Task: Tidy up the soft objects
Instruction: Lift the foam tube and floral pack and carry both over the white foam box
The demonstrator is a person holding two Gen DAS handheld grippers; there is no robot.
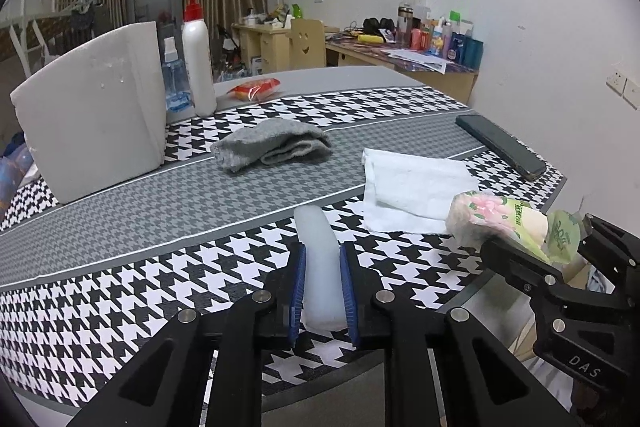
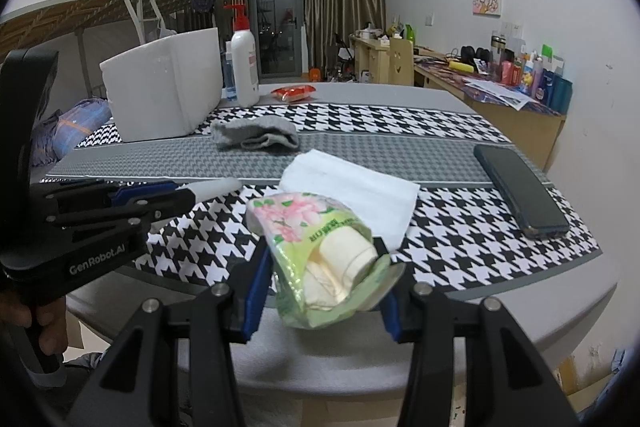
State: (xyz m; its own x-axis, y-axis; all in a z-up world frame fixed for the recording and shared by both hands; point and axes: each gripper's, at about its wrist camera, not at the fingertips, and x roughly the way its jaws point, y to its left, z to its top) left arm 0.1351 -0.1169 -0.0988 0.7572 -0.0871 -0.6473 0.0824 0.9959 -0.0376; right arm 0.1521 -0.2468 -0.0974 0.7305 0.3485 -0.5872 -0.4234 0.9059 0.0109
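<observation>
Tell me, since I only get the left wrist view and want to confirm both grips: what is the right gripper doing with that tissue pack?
Observer: The right gripper is shut on the tissue pack, one pad on either side.
Operator: Is the pack sealed?
Observer: No, its near end gapes open, showing cream tissues inside.
Operator: How does my left gripper look from there?
Observer: The left gripper is side-on, shut on the translucent white piece, whose tip pokes past the fingers.

Your left gripper (image 1: 322, 291) and right gripper (image 2: 320, 291) are black, with blue pads, silver screws, and white "GenRobot.AI" and "DAS" lettering behind the fingers.
</observation>
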